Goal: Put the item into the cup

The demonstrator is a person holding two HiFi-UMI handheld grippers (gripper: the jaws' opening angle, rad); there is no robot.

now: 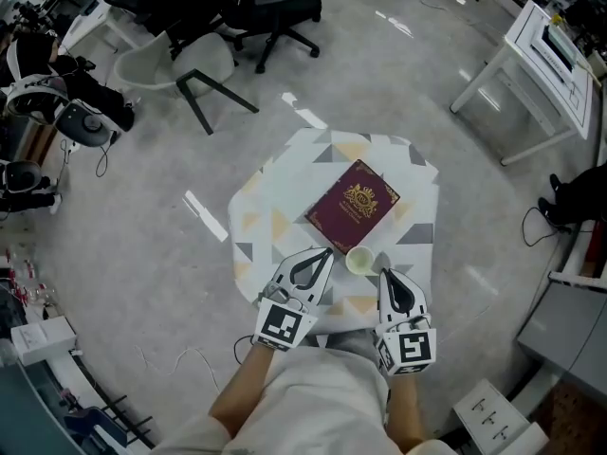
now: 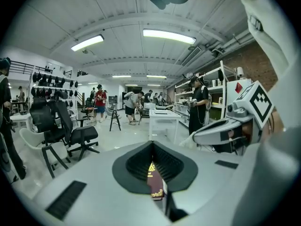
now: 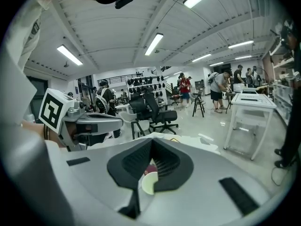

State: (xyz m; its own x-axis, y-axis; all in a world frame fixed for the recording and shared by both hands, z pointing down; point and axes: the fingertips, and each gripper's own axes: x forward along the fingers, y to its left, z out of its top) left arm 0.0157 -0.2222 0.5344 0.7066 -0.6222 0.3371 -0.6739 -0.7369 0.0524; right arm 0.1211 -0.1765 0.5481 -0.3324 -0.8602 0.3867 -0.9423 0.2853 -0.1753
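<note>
A small pale cup (image 1: 360, 260) stands on the patterned table (image 1: 285, 197), just in front of a maroon book (image 1: 352, 207) with a gold crest. My left gripper (image 1: 327, 251) is shut and empty, its tips just left of the cup. Also shut and empty, my right gripper (image 1: 385, 273) points at the cup from the near right. Through the hole in its jaws, the left gripper (image 2: 152, 143) view shows the book (image 2: 155, 182). In the right gripper (image 3: 151, 141) view that hole frames the cup (image 3: 148, 182). I cannot make out any separate item.
The table is small, and both grippers hover over its near edge. On the floor beyond stand a white chair (image 1: 180, 64) and black office chairs (image 1: 275, 8). A white desk (image 1: 541, 55) is at the far right.
</note>
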